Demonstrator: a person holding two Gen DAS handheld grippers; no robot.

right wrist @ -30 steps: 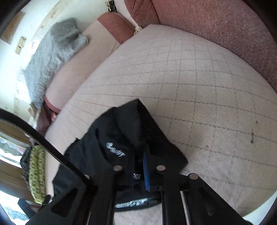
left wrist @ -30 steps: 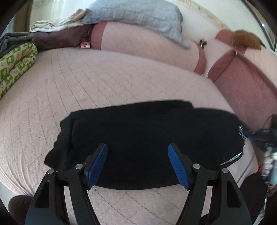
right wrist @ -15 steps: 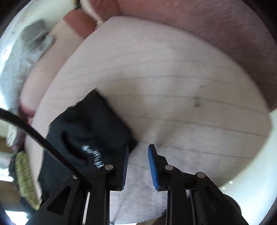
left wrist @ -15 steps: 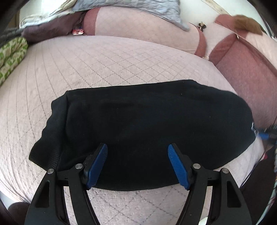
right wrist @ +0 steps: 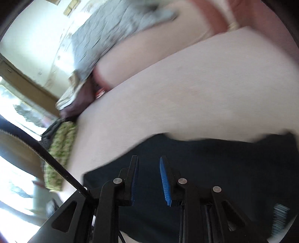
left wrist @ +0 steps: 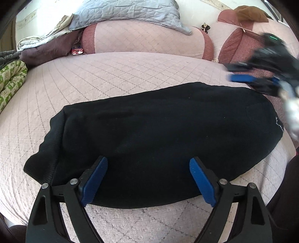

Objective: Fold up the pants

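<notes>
The black pants lie folded in a long flat band across the pink quilted bed. My left gripper is open and empty, its blue pads just above the near edge of the pants. My right gripper is open and empty, hovering over the pants; the right wrist view is motion-blurred. The right gripper also shows blurred in the left wrist view, above the far right end of the pants. A white printed label shows at the right end.
Pink bolsters and a grey quilted pillow line the head of the bed. A green patterned blanket and dark clothes lie at the left. A maroon cushion stands at the right.
My right gripper let go of the right end of the pants, opened, and swung up and over them. The pants now lie flat. My left gripper stayed open and shifted slightly.
</notes>
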